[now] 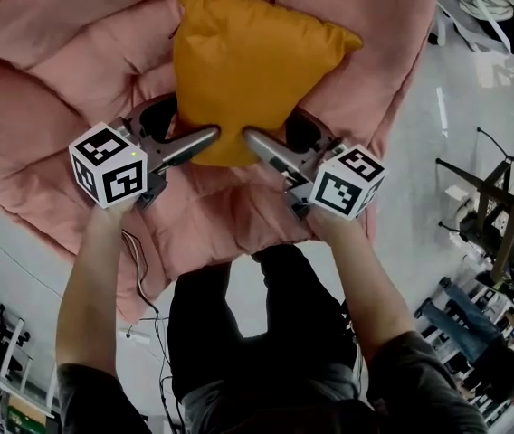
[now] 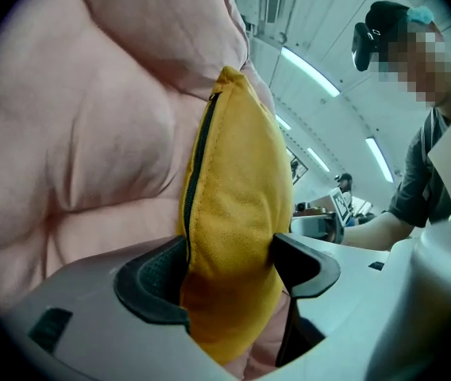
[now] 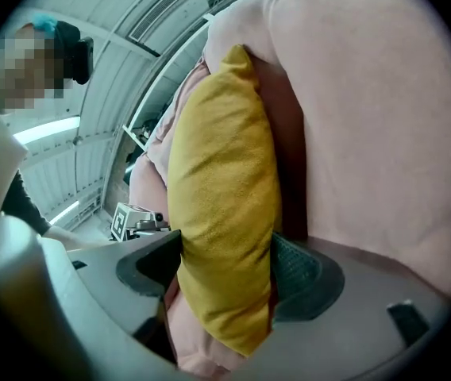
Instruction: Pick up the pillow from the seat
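A mustard-yellow square fabric pillow (image 1: 248,70) lies on a pink quilted padded seat (image 1: 58,80), leaning up against its back cushion. I hold both tools at the pillow's near edge, side by side, each topped by a white marker cube (image 1: 108,164).

My left gripper (image 1: 204,138) has that edge between its jaws, beside the dark zipper (image 2: 199,153). Both pads (image 2: 301,260) press into the fabric and dent it.

My right gripper (image 1: 257,141) stands wide around the same edge. The pillow fills the gap and brushes its pads (image 3: 301,272), with no clear squeeze.
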